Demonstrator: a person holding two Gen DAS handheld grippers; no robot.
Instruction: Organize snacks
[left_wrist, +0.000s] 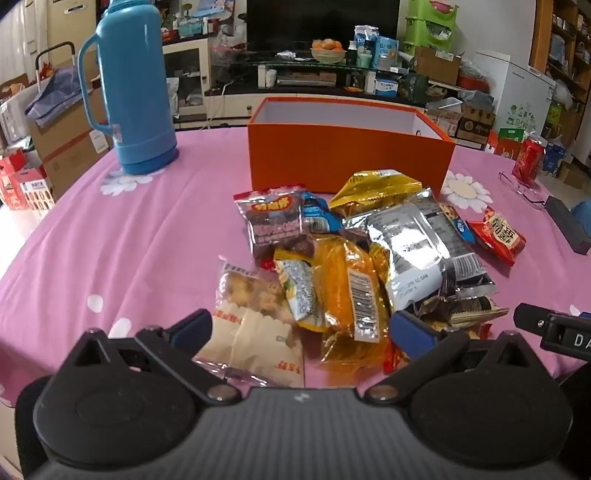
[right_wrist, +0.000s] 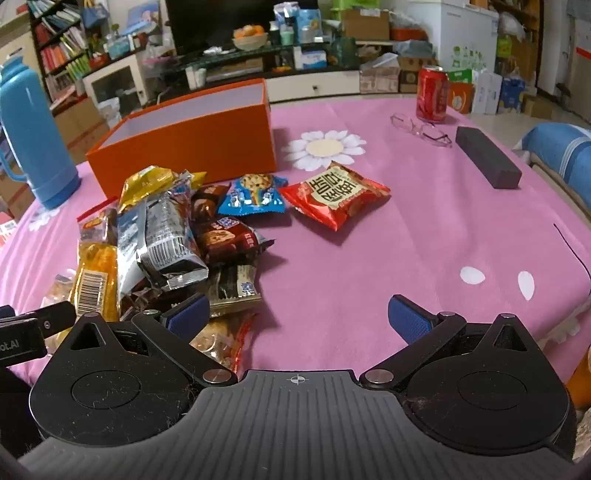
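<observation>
A pile of snack packets (left_wrist: 354, 258) lies on the pink tablecloth in front of an open, empty-looking orange box (left_wrist: 347, 147). My left gripper (left_wrist: 301, 330) is open, its blue pads straddling the near edge of the pile over a white-and-clear biscuit packet (left_wrist: 251, 325) and an orange packet (left_wrist: 347, 291). A red packet (left_wrist: 496, 234) lies apart at the right. In the right wrist view the pile (right_wrist: 159, 240) is at the left, the orange box (right_wrist: 192, 140) behind it, and the red packet (right_wrist: 338, 194) beside a blue packet (right_wrist: 253, 195). My right gripper (right_wrist: 297, 317) is open over bare cloth.
A blue thermos (left_wrist: 133, 85) stands at the far left of the table. A red soda can (right_wrist: 432, 94), glasses (right_wrist: 421, 129) and a dark oblong case (right_wrist: 487, 160) lie at the far right. Cluttered shelves and cartons surround the table.
</observation>
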